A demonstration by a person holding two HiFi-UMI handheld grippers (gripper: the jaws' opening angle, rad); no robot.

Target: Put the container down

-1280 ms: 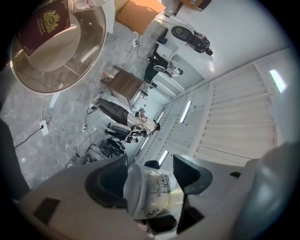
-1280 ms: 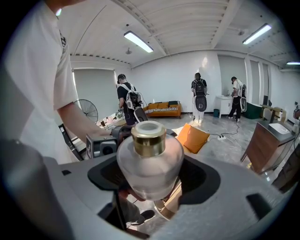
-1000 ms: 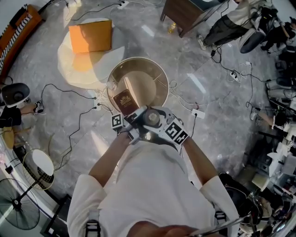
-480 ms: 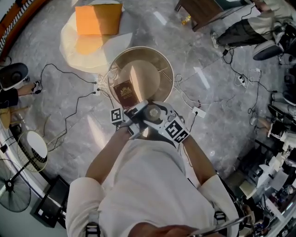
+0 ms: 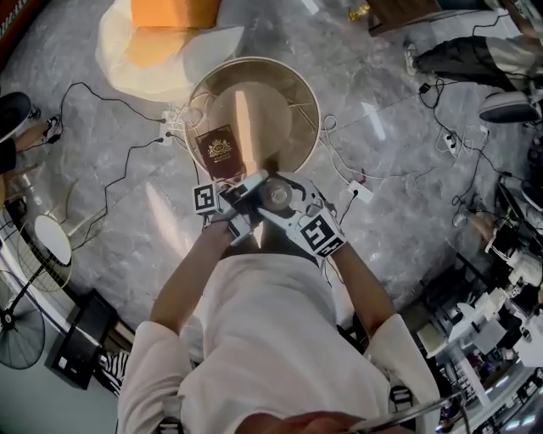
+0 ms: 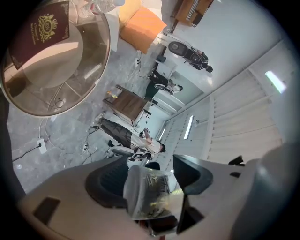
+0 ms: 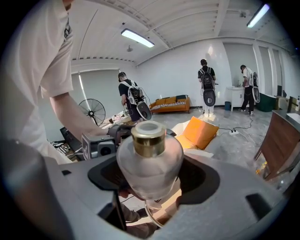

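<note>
The right tongs [image 7: 150,174] clamp a rounded frosted-glass container [image 7: 149,159] with a gold neck; the left tongs [image 6: 150,180] pinch what seems a translucent cap [image 6: 146,190].

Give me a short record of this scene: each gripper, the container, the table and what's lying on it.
left gripper: closed on a crumpled clear wrapper
right gripper: closed on the container
container: frosted glass bottle with a gold collar, no cap visible
container status: not yet set down; seen from the head view at the near rim of the round glass table
on table: maroon booklet with a gold crest, lying flat
floor beyond table: orange cushion
</note>
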